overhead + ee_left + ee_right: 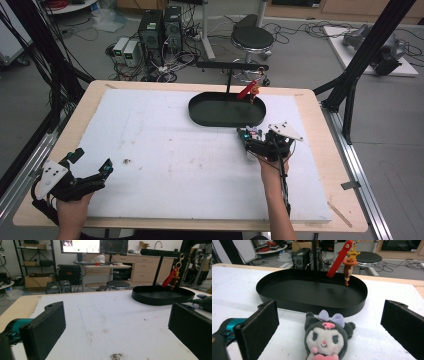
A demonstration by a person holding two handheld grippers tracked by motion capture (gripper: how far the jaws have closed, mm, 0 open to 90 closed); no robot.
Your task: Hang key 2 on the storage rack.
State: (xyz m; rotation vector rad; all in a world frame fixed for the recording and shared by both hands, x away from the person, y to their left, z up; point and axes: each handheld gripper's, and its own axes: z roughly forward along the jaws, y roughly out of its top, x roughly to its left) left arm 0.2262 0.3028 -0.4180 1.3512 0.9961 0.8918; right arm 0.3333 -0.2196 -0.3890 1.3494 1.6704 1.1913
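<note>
Right tool (329, 325) wide open and holding nothing, plush toy (325, 337) lying between its jaws just before the black tray (359, 303), far nearer than the open, empty left tool (117, 327).

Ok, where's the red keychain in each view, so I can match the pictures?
High view: keychain hangs at the tray's far right edge.
Left gripper view: keychain upper right, hanging from the black stand over the tray.
Right gripper view: keychain top centre, above the tray.
Shared landmark: the tray.
</note>
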